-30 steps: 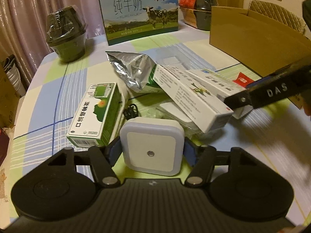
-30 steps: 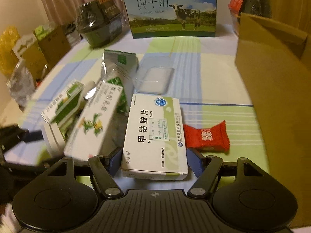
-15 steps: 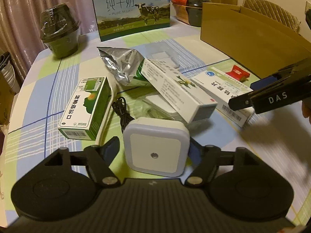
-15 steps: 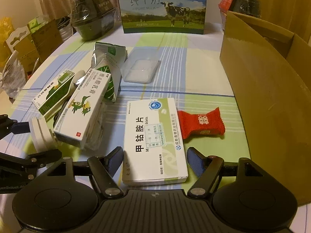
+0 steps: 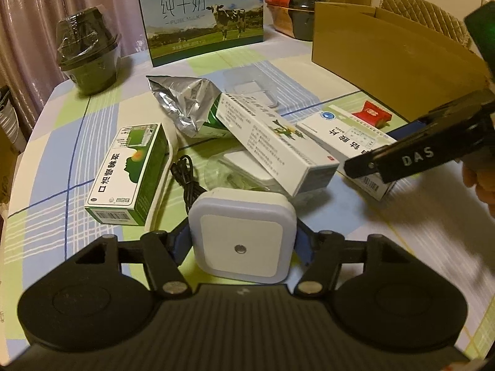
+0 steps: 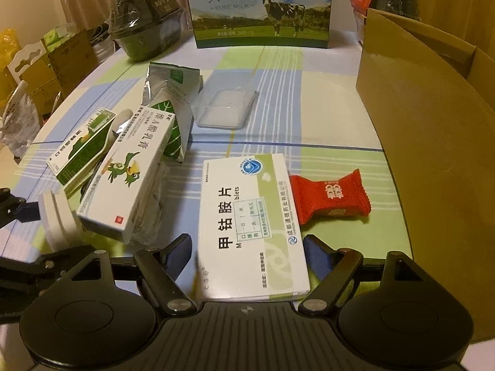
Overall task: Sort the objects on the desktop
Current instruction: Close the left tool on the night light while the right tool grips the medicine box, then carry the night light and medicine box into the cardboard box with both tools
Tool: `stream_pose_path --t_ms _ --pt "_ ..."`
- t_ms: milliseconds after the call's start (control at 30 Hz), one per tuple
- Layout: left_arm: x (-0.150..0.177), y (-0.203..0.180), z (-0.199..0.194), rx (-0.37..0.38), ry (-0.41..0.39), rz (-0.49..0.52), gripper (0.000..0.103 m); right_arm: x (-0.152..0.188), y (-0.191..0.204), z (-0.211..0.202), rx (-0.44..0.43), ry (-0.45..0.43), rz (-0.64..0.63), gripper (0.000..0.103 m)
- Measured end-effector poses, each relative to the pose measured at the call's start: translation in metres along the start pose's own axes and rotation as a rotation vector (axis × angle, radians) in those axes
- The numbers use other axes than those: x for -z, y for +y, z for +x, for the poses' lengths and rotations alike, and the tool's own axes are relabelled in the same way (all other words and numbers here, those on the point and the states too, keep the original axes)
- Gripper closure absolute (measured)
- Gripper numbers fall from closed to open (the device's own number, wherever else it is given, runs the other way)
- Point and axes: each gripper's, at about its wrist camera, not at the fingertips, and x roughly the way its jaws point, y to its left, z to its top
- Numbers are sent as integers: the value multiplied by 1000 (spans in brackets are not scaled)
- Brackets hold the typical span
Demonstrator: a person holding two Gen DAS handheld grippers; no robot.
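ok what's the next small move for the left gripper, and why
Probably finish the squeeze, then lift straight up: the jaws of the left gripper are closing with the white night light between them, pads at its sides, and the black cable lies just behind it.

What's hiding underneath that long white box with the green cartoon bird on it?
The bird box lies tilted across a crumpled clear plastic bag holding something flat and white. Its far end leans on the silver foil pouch. What the white item is stays covered.
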Motion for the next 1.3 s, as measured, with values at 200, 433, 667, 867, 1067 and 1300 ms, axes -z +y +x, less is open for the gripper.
stream_pose_path --t_ms 200,433,667,867,1067,1300 --pt "-1 2 -6 0 -15 -18 42 -2 4 4 19 -12 -21 35" --pt "-7 3 -14 -12 -30 -24 42 4 11 -13 28 -60 -66 36" --pt "-12 2 -26 -30 -32 -61 42 1 11 -32 15 -103 -52 36" --pt "-23 -5 -43 -45 -66 -66 42 -9 5 -65 4 -149 -31 36" --pt "-56 -32 -65 -37 -106 -57 42 -29 -19 -117 33 -237 11 35" --pt "-125 -97 -83 54 -201 16 42 -47 -87 -175 144 -313 56 35"
